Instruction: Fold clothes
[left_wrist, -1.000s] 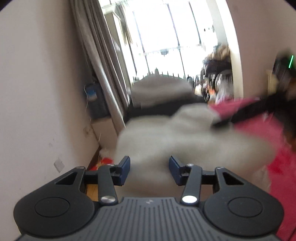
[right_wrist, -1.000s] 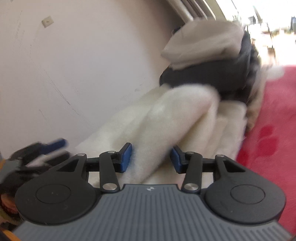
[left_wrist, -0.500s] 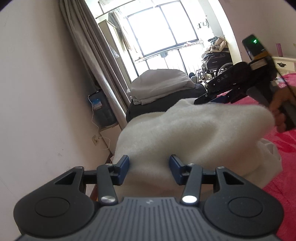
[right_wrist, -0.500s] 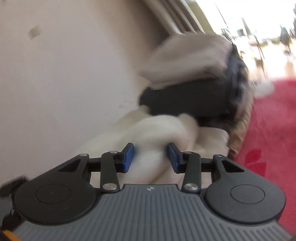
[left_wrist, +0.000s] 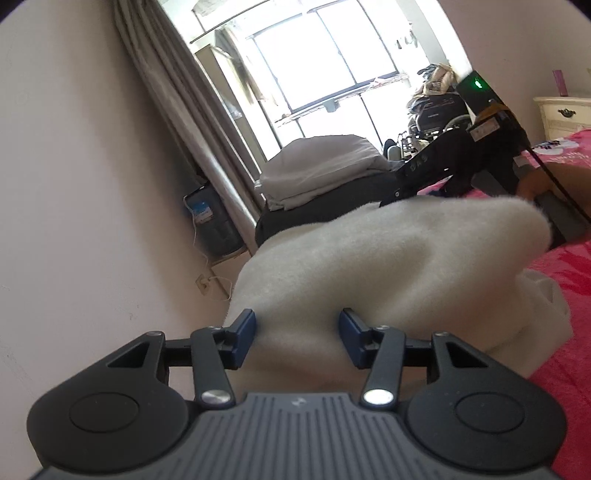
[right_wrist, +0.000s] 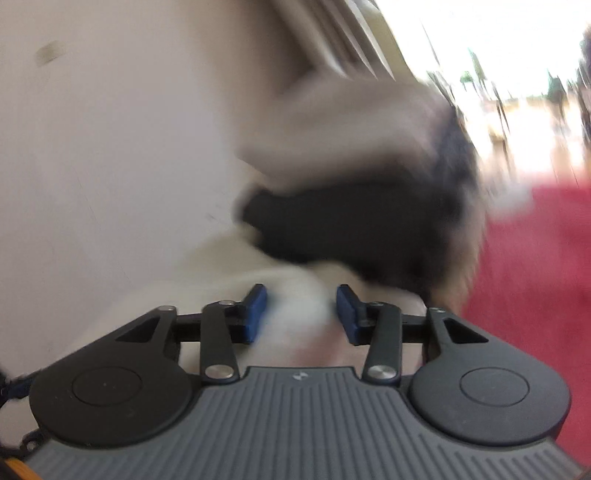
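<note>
A thick cream fleece garment (left_wrist: 388, 258) hangs lifted over the pink bedspread (left_wrist: 561, 291). My left gripper (left_wrist: 297, 325) is shut on its near edge, fleece filling the gap between the blue pads. The garment's far end rises to the black housing of my right gripper (left_wrist: 443, 158), held by a person's hand (left_wrist: 535, 181). The right wrist view is blurred by motion. There my right gripper (right_wrist: 301, 306) is shut on a bunch of the cream garment (right_wrist: 280, 273), close to a stack of folded clothes (right_wrist: 351, 221).
A folded pale grey cloth (left_wrist: 321, 166) lies on a dark garment (left_wrist: 325, 214) at the bed's far end. A wall and curtain (left_wrist: 192, 122) run along the left, with a blue water jug (left_wrist: 214, 225) below. A wheelchair (left_wrist: 439, 114) and cream nightstand (left_wrist: 565, 110) stand beyond.
The right gripper has carried its end of the garment closer to the folded stack, and its view is now more blurred. The left gripper keeps its hold and has tilted slightly.
</note>
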